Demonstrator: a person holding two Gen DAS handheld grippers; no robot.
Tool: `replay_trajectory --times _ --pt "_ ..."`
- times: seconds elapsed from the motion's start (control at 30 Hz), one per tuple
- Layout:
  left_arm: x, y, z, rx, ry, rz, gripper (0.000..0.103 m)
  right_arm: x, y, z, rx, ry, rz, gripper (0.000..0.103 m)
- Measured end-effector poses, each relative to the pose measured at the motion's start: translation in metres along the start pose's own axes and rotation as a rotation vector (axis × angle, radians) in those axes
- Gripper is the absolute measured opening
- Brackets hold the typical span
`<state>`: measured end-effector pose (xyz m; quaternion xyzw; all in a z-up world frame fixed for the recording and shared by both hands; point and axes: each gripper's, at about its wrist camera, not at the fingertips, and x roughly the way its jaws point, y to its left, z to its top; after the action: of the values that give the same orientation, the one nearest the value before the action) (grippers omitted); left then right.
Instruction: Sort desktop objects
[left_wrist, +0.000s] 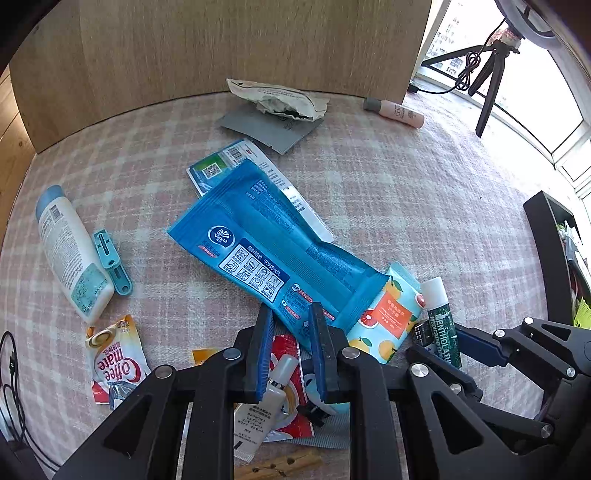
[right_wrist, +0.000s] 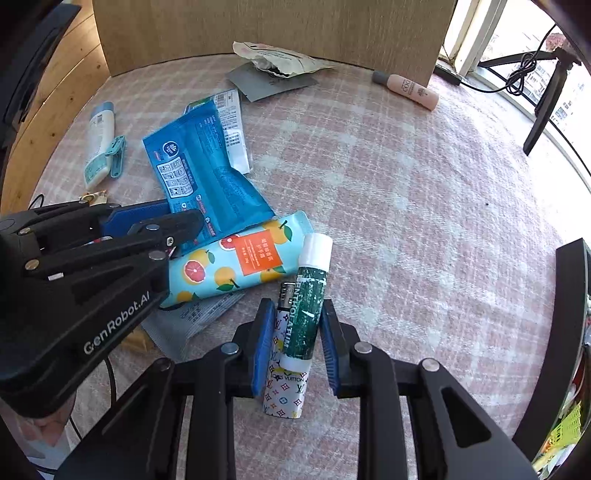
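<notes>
Lip balm (right_wrist: 310, 295), green with a white cap, lies between the right gripper's (right_wrist: 297, 343) blue pads, resting on a monogram lighter (right_wrist: 286, 384). Jaws stand apart on either side of the stick; pads near it but not visibly pressing, so the grip is released. Left gripper (left_wrist: 291, 343) also released, jaws spread above a small white tube (left_wrist: 275, 391) and a red sachet (left_wrist: 291, 424), with the corner of the blue wipes pack (left_wrist: 258, 251) at its right finger. A citrus-print tube (right_wrist: 236, 262) lies just beside the balm, partly under the wipes pack. Further out on the checked cloth (right_wrist: 406, 184): white bottle (left_wrist: 70, 251) with teal clip (left_wrist: 110, 262), coffee sachet (left_wrist: 114, 358), torn wrapper (left_wrist: 280, 99) on a grey card, pink bottle (left_wrist: 397, 110). A black organiser (right_wrist: 569, 332) stands at the right edge.

Judgement: step in hand is the pick of the balm. Next move calls for closing on the stick alone, clear of the lighter beneath, then carrying it toward the organiser.
</notes>
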<state>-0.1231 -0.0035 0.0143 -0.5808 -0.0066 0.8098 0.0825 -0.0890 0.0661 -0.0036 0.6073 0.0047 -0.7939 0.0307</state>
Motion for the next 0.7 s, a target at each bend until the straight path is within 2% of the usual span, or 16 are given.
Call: replay_trajectory --times 0.17,0.3,0.37,0.43,0.5,0.6,0.7 --pt "-0.003 0.001 -0.008 0.012 0.021 -0.047 0.018 -0.003 -0.03 -0.007 0.059 -0.013 0.003 0.024" --pt "-0.015 0.001 -0.034 0.078 0.077 -0.17 0.02 -0.007 -0.071 -0.013 0.167 -0.017 0.007 0.025" --pt "-0.019 0.006 -0.045 0.065 0.11 -0.214 0.02 -0.011 -0.088 -0.017 0.207 -0.021 0.0 0.027" --pt "-0.025 0.016 -0.054 0.038 0.111 -0.199 0.02 -0.019 -0.103 -0.022 0.24 -0.038 -0.04 0.028" --pt "-0.033 0.025 -0.059 0.015 0.091 -0.161 0.018 -0.027 -0.117 -0.028 0.276 -0.054 -0.065 0.033" --pt "-0.048 0.027 -0.062 0.018 0.053 -0.122 0.018 -0.04 -0.138 -0.037 0.318 -0.076 -0.053 0.035" --pt "-0.066 0.015 -0.062 0.066 0.008 -0.097 0.019 -0.054 -0.151 -0.046 0.358 -0.107 -0.036 0.035"
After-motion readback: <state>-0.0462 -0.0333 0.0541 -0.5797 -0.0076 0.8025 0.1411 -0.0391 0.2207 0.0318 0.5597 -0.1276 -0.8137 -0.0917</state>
